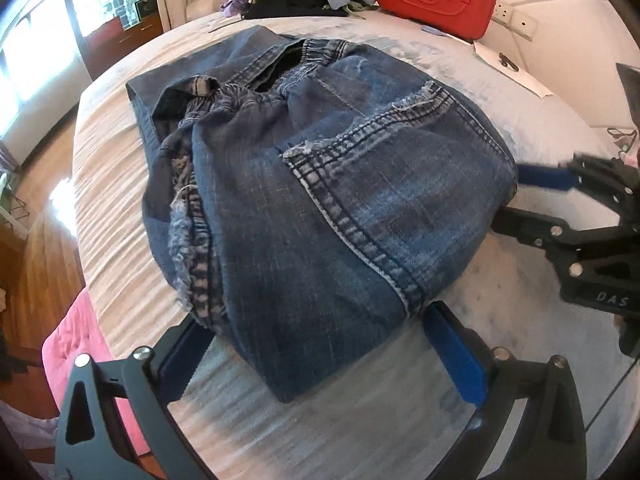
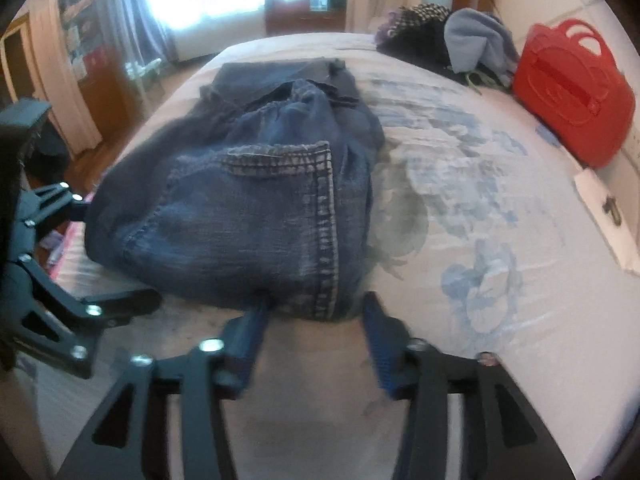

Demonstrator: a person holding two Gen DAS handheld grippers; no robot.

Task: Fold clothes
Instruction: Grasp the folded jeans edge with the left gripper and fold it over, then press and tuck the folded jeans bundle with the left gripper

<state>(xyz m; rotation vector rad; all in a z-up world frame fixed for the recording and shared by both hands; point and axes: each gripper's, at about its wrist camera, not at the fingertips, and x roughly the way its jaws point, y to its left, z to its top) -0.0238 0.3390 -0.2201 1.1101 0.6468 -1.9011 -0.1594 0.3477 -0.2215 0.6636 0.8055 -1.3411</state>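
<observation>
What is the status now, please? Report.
Left gripper open, right gripper open, both at the edge of the folded jeans. Jeans flat on bed. Nothing blocking.

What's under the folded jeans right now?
The jeans lie on the bed sheet, which shows all round them. Whether anything else lies beneath is hidden by the denim.

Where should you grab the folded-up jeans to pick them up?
Probably the near folded edge of the jeans, where the thick stitched seam runs down to the bed. That edge is a firm, rounded stack of layers, so one pinch catches them all. Come in low from the near side with the left tool, which is already open and straddling that edge. The far waistband end looks loose and bunched.
</observation>
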